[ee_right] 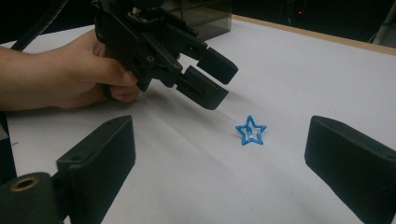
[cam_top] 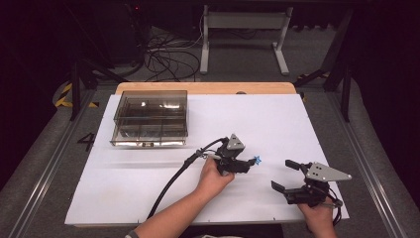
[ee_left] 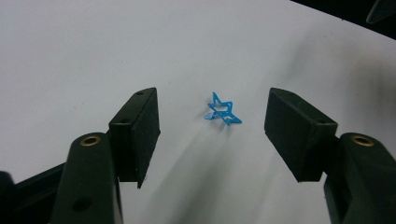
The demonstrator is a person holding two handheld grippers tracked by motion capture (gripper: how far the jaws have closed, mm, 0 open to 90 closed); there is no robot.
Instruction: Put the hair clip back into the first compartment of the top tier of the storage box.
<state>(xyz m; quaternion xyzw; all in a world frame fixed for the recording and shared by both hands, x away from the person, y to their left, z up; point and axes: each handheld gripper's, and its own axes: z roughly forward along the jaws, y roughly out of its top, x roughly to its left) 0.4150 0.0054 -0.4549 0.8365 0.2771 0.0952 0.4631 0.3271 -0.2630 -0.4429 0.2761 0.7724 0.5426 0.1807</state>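
Note:
A small blue star-shaped clip (cam_top: pixel 257 160) lies on the white sheet (cam_top: pixel 247 119). My left gripper (cam_top: pixel 249 164) is held low just left of it, pointing at it, jaws open. In the left gripper view the star (ee_left: pixel 223 113) lies on the sheet a little beyond the two black pads (ee_left: pixel 140 126), touching neither. My right gripper (cam_top: pixel 283 175) rests near the front right edge, open and with nothing between its jaws. The right gripper view has the star (ee_right: pixel 251 130) ahead of its own wide-apart jaws (ee_right: pixel 224 158), with the left gripper (ee_right: pixel 218 83) hovering just above and left of the star.
A smoky transparent box with compartments (cam_top: pixel 151 118) stands at the back left of the sheet. The left gripper's black cable (cam_top: pixel 173 181) trails toward the front edge. A wooden table edge (cam_top: pixel 208 88) runs along the back. A desk frame and cables sit on the floor beyond.

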